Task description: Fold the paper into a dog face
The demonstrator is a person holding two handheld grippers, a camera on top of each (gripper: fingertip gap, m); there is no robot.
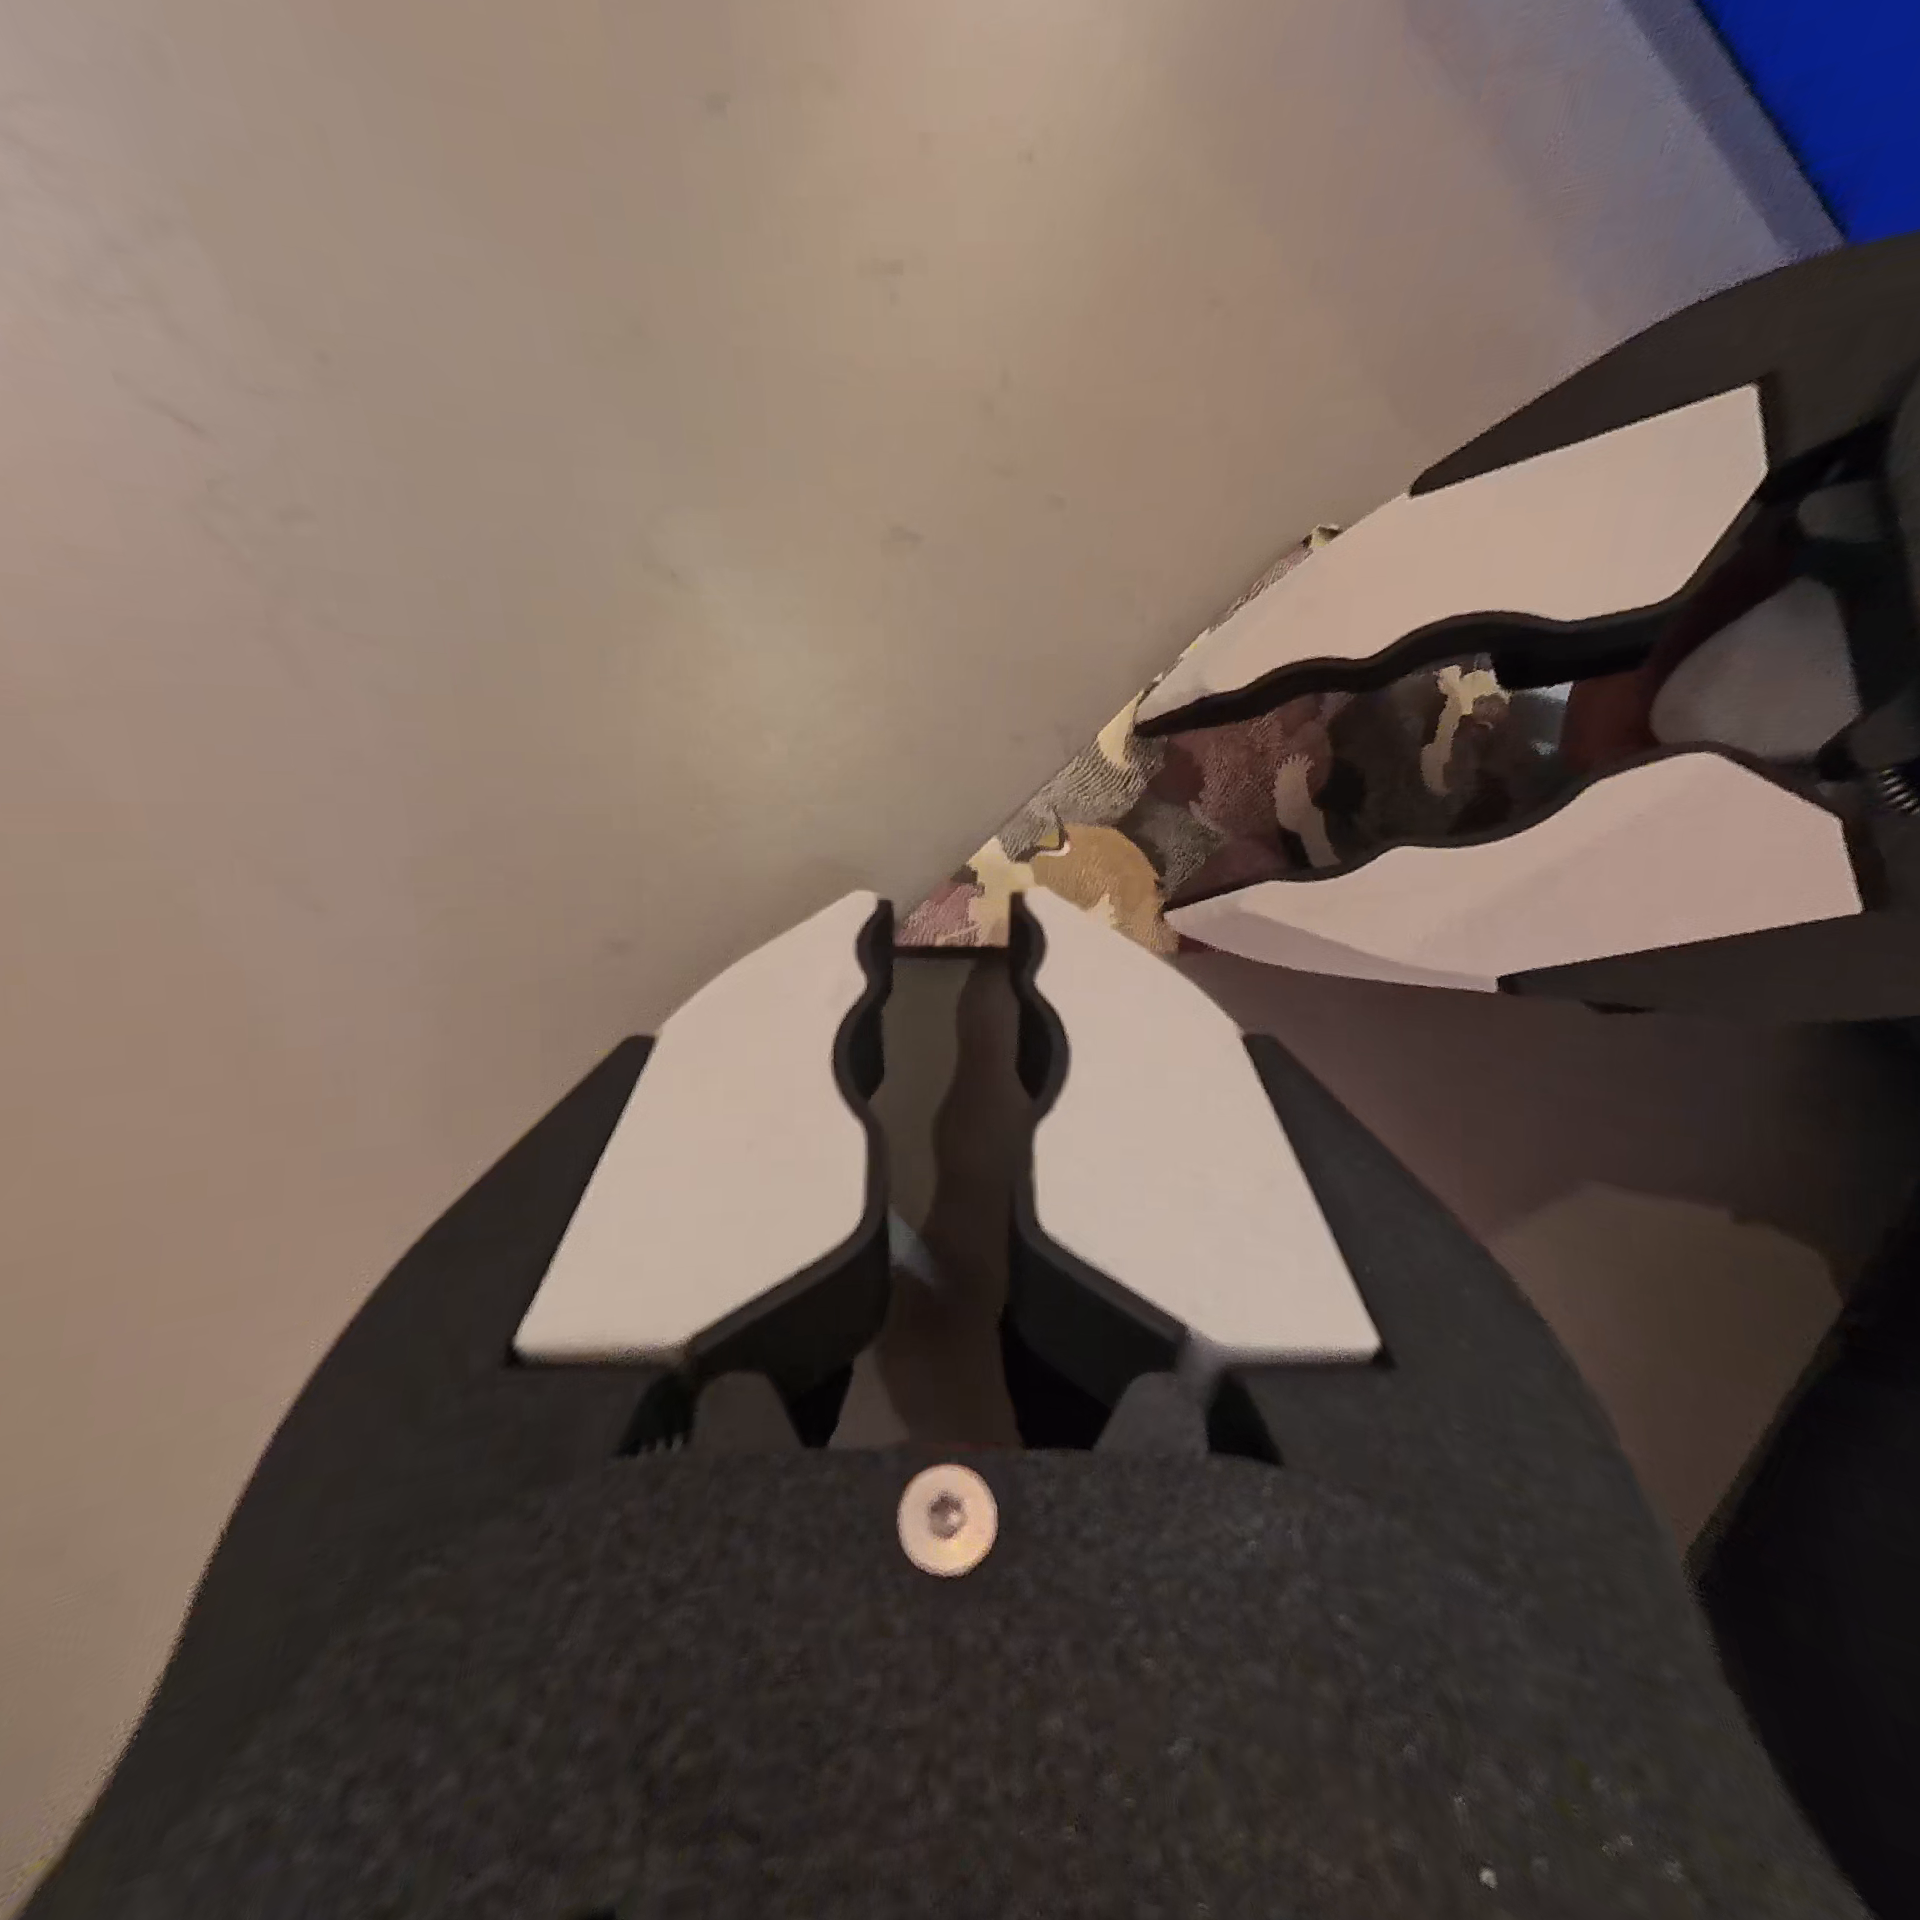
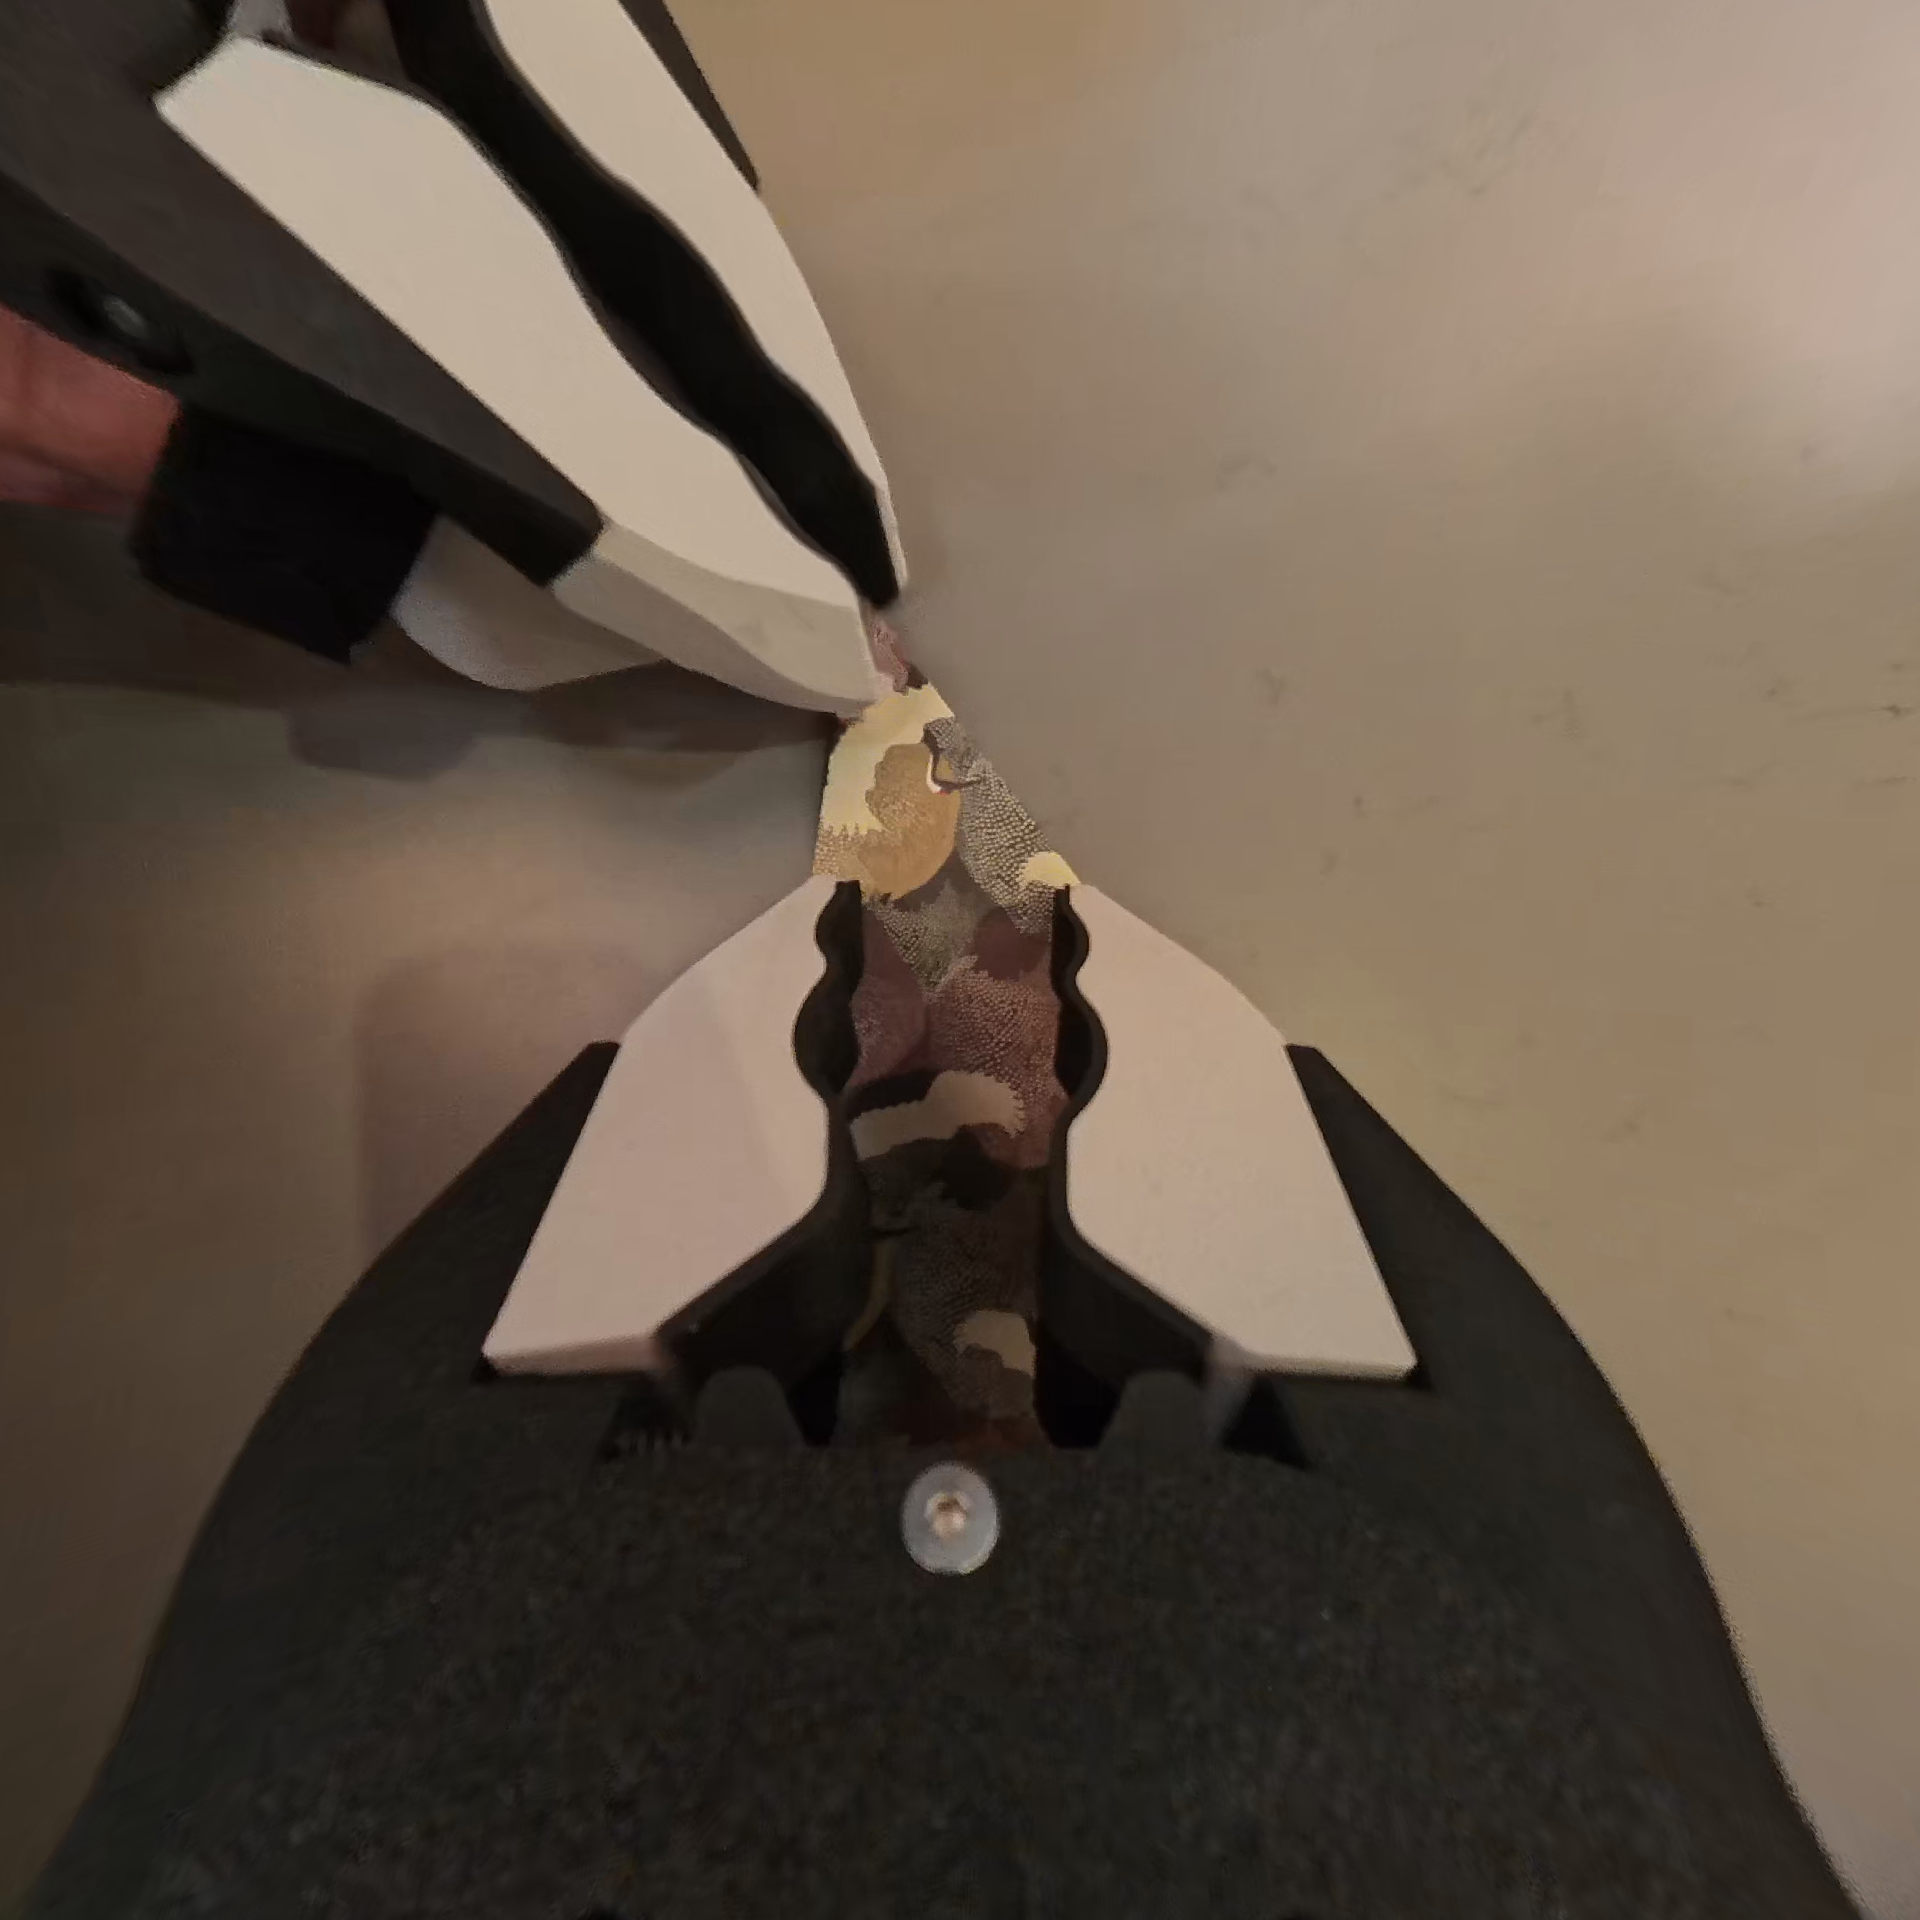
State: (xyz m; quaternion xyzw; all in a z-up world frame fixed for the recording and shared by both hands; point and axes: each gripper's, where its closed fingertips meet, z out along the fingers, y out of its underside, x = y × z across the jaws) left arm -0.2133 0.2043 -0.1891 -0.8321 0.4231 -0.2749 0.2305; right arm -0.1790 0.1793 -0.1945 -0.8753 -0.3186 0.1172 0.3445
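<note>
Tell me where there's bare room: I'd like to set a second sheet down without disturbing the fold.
Free: the beige table beyond and left of the left gripper, and the stretch right of the right gripper. Crowded: the middle, where both pairs of jaws meet over the patterned paper.

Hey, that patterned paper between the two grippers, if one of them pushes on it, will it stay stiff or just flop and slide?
The patterned paper looks thin, so it would probably bend rather than stay stiff. The table looks smooth, so a sideways push may slide it. With the right gripper and left gripper both at it, it likely stays put.
</note>
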